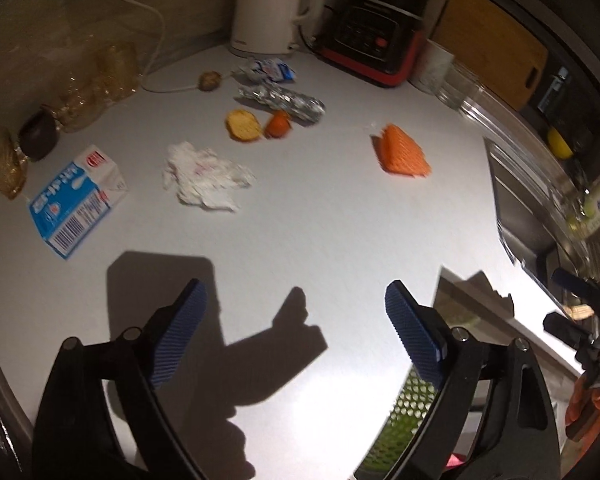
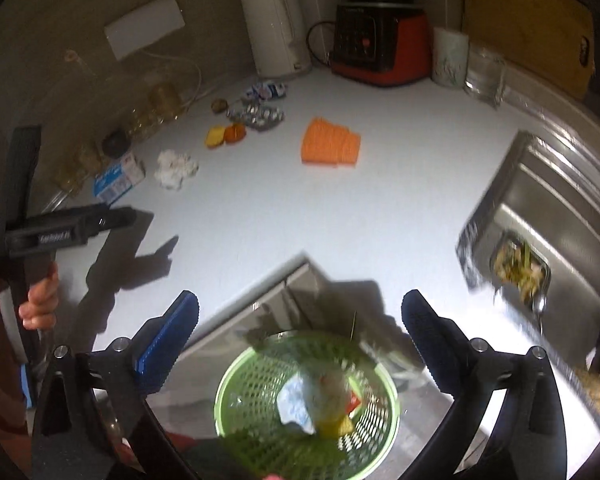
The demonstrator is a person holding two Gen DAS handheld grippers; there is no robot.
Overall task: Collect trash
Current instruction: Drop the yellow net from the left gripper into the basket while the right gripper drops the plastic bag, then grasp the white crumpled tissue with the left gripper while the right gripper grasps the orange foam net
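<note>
**Kitchen counter, trash half cleared**

Crumpled tissue lies mid-counter beside the milk carton. Both claws, left gripper and right gripper, are released, empty. Green basket below already holds scraps; pinch the tissue centrally.

Both grippers – black frames, silver screws, ribbed blue pads

Left hand-held gripper with jaws spread wide, right hand-held gripper likewise spread, both empty
</note>
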